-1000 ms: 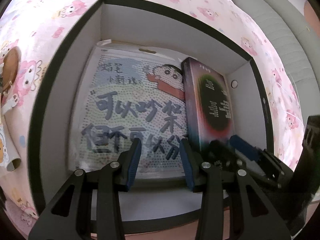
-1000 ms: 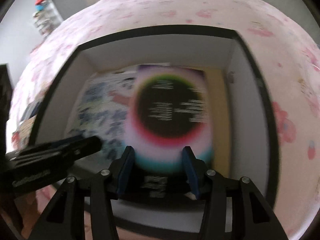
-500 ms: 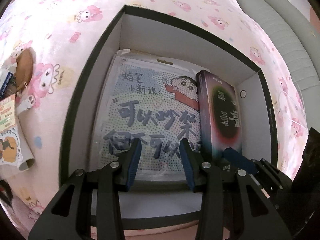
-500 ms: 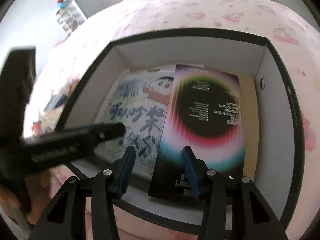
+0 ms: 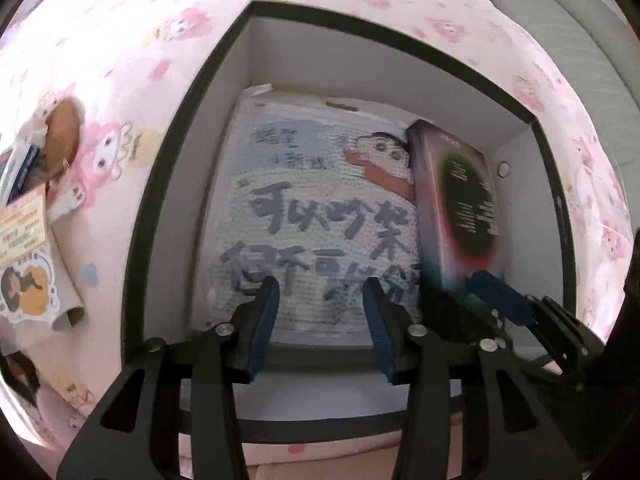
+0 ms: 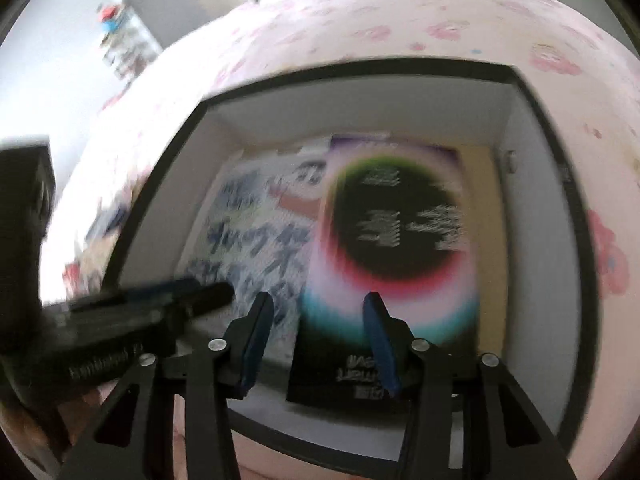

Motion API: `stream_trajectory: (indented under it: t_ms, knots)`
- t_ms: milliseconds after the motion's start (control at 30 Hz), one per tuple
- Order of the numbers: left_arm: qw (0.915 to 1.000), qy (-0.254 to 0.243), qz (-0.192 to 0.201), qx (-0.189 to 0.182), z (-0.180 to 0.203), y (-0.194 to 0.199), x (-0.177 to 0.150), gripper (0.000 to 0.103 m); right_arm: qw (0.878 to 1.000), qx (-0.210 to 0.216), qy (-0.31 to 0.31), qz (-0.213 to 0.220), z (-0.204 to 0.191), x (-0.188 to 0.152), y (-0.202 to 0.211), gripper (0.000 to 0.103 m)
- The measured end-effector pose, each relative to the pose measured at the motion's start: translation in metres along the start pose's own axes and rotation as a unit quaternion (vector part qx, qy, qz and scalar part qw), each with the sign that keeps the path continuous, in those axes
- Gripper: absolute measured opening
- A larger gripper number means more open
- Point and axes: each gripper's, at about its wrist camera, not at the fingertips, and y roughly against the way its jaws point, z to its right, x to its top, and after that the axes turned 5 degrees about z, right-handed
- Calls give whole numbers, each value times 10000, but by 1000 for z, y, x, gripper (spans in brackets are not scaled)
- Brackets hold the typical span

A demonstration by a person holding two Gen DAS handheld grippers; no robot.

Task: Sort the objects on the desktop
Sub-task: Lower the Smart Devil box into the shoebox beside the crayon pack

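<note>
Left wrist view, from left to right: stickers [image 5: 24,256] lie at the frame's left edge on the pink cartoon-print cloth [image 5: 120,80], then the left gripper [image 5: 318,320], jaws opening with nothing between them, hovers over the black-rimmed box [image 5: 160,200]. Inside lie the cartoon sheet [image 5: 312,216] and, right of it, the dark printed packet [image 5: 460,208]. At lower right the right gripper [image 5: 500,300] has its jaws apart, gripping nothing.

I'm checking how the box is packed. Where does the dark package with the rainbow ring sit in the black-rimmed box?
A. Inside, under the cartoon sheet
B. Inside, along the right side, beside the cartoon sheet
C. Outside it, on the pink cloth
B: the left wrist view shows the dark package inside the box, along its right side, next to the cartoon sheet.
</note>
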Motion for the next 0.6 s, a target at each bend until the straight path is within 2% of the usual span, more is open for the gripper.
stream_trajectory:
  t_ms: [67, 200, 300, 333, 367, 533, 567, 600]
  knots:
    - [10000, -36, 30, -50, 1, 3, 0, 50, 9998, -43, 192, -11, -8, -1, -1, 53]
    - [9998, -182, 96, 34, 6, 7, -1, 55, 9994, -182, 286, -56, -12, -4, 0, 54]
    - [9999, -141, 36, 48, 6, 4, -2, 55, 9980, -520, 359, -75, -13, -5, -5, 56]
    - [9999, -146, 22, 62, 7, 4, -3, 55, 9961, -795, 367, -65, -10, -3, -6, 56]
    - [9998, -180, 17, 88, 8, 4, -4, 55, 9944, -1001, 334, -85, -6, -1, -9, 61]
    - [9995, -288, 5, 163, 8, 9, -7, 55, 9873, -1583, -20, -84, 17, 1, -6, 61]
    - [9994, -295, 10, 163, 9, 8, -7, 57, 9850, -1718, -116, -124, 22, 0, -6, 54]
    - [9994, -299, 18, 174, 10, 7, -7, 58, 9856, -1676, -193, -132, 26, 0, -4, 54]
